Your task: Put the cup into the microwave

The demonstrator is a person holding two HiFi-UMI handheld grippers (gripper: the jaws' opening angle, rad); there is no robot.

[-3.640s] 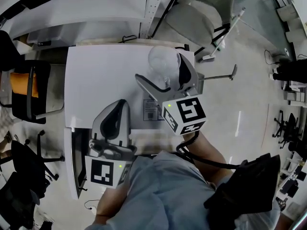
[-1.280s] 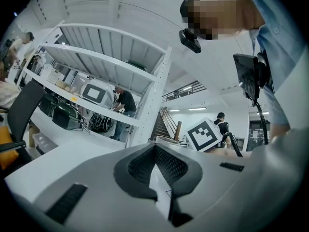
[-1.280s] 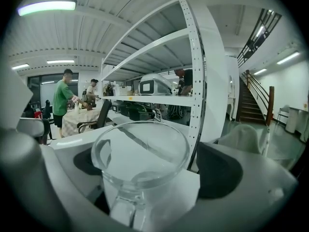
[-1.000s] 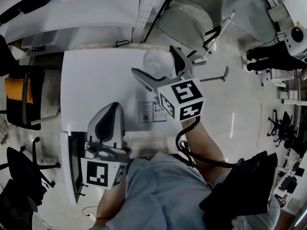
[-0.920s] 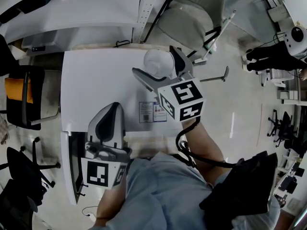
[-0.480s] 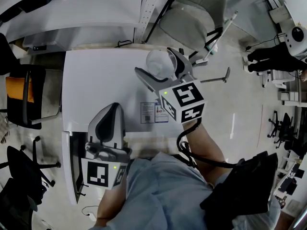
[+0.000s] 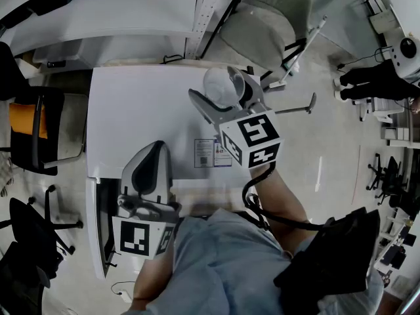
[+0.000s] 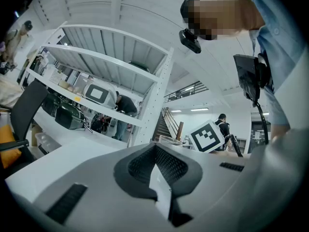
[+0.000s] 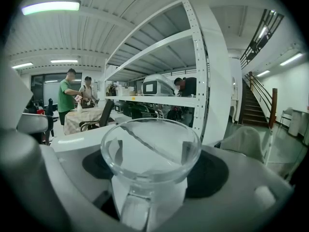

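White tabletop (image 7: 138,110) fills the middle of the head view, bare but for a printed label (image 7: 211,153) and the clear glass cup (image 9: 150,151), which stands upright near its upper right edge. The right gripper (image 7: 212,83) has just been closing. Its jaws flank the cup on both sides, partly drawn in, but no firm squeeze shows, so the lift toward the microwave likely waits on that. The left gripper (image 7: 155,148) rests at lower left, jaws together, holding nothing. White shelving (image 9: 193,100) and office chairs (image 7: 33,120) ring the room; no microwave is clearly identifiable.
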